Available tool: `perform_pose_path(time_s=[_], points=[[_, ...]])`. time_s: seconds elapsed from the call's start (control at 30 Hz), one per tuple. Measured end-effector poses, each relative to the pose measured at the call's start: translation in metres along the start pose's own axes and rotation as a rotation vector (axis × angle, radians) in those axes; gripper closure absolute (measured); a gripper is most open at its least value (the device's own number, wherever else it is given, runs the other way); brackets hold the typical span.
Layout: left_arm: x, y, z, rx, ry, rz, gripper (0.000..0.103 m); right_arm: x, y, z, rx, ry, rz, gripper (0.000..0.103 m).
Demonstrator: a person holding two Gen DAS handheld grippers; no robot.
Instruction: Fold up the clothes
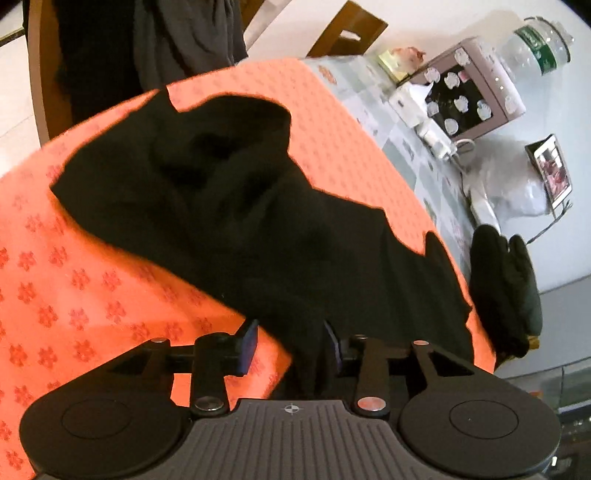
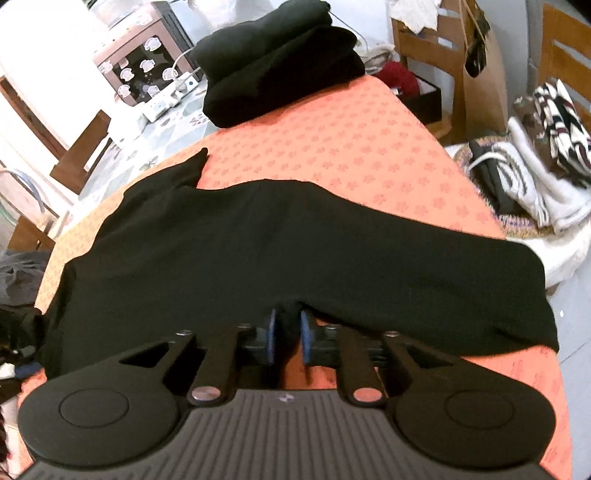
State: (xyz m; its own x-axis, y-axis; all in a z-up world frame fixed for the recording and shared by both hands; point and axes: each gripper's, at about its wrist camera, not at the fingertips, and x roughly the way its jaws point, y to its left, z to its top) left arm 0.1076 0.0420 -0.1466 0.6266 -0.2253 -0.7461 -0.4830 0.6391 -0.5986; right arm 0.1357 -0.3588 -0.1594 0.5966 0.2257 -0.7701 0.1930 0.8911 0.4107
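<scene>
A black garment (image 1: 207,206) lies crumpled across the orange patterned cloth (image 1: 74,266) on the table. My left gripper (image 1: 290,343) is open at the garment's near edge. A hanging strip of the fabric sits by the right pad (image 1: 332,345), and the left pad (image 1: 248,343) stands apart over bare orange. In the right wrist view the same garment (image 2: 277,251) spreads wide over the orange cloth (image 2: 351,147). My right gripper (image 2: 288,332) is at its near hem, with a small bunched fold filling the narrow gap between both blue pads.
A folded stack of black clothes (image 2: 280,74) rests at the table's far end, beside a sticker-covered appliance (image 2: 147,70) and white chargers. A heap of unfolded clothes (image 2: 535,177) lies off the right edge. Wooden chairs (image 1: 347,33) and a large bottle (image 1: 535,48) stand beyond.
</scene>
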Motion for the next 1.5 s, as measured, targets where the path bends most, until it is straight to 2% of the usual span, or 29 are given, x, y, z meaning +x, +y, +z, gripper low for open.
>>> perform_pose_path(time_s=[0.07, 0.2, 0.27, 0.33, 0.4, 0.47, 0.6, 0.63, 0.67, 0.7, 0.8, 0.87, 1.1, 1.2, 1.3, 1.33, 1.43, 1.5], points=[[0.003, -0.003, 0.001, -0.010, -0.013, -0.009, 0.052, 0.001, -0.003, -0.001, 0.025, 0.014, 0.016, 0.079], [0.005, -0.010, 0.001, 0.009, -0.027, 0.002, 0.050, 0.006, -0.008, -0.004, 0.083, 0.043, 0.039, 0.074], [0.005, -0.010, 0.000, 0.005, -0.038, -0.002, 0.054, 0.010, -0.010, -0.005, 0.102, 0.053, 0.043, 0.073], [0.005, -0.007, -0.001, -0.020, -0.034, -0.031, 0.069, 0.013, -0.010, -0.006, 0.115, 0.061, 0.046, 0.073], [0.009, -0.002, 0.000, -0.065, -0.020, -0.052, 0.070, 0.015, -0.010, -0.007, 0.121, 0.062, 0.044, 0.073], [0.012, -0.001, 0.002, -0.056, -0.027, -0.040, 0.075, 0.017, -0.010, -0.006, 0.117, 0.053, 0.041, 0.073], [0.012, -0.002, 0.003, -0.051, -0.055, -0.031, 0.075, 0.021, -0.013, -0.002, 0.129, 0.038, 0.044, 0.074], [0.009, -0.002, 0.003, -0.042, -0.080, -0.027, 0.089, 0.021, -0.013, -0.001, 0.132, 0.032, 0.047, 0.075], [0.007, -0.003, 0.002, -0.034, -0.105, -0.023, 0.095, 0.021, -0.014, 0.000, 0.136, 0.026, 0.049, 0.085], [0.002, -0.003, 0.003, -0.033, -0.142, -0.028, 0.095, 0.019, -0.013, 0.001, 0.132, 0.016, 0.048, 0.094], [-0.008, -0.008, 0.016, -0.013, -0.193, -0.032, 0.096, 0.009, -0.009, 0.006, 0.098, -0.027, 0.035, 0.097], [-0.003, -0.011, 0.025, 0.053, -0.178, 0.001, 0.096, 0.003, -0.005, 0.011, 0.062, -0.049, 0.020, 0.097], [0.024, -0.010, 0.046, 0.129, -0.114, 0.035, 0.096, 0.021, -0.009, 0.019, -0.010, -0.024, -0.042, 0.097], [0.029, -0.013, 0.046, 0.205, -0.085, 0.028, 0.093, 0.030, -0.003, 0.017, -0.070, 0.006, -0.062, 0.095], [0.026, -0.008, 0.053, 0.210, -0.027, -0.024, 0.086, 0.027, 0.004, 0.014, -0.130, 0.015, -0.077, 0.084], [0.022, -0.005, 0.053, 0.207, -0.014, -0.041, 0.080, 0.024, 0.006, 0.013, -0.140, 0.012, -0.083, 0.078], [0.005, -0.001, 0.047, 0.221, -0.007, -0.066, 0.051, 0.009, 0.009, 0.007, -0.158, -0.003, -0.094, 0.074], [-0.009, -0.001, 0.040, 0.244, -0.017, -0.072, 0.044, -0.004, 0.010, 0.001, -0.160, -0.022, -0.103, 0.073]])
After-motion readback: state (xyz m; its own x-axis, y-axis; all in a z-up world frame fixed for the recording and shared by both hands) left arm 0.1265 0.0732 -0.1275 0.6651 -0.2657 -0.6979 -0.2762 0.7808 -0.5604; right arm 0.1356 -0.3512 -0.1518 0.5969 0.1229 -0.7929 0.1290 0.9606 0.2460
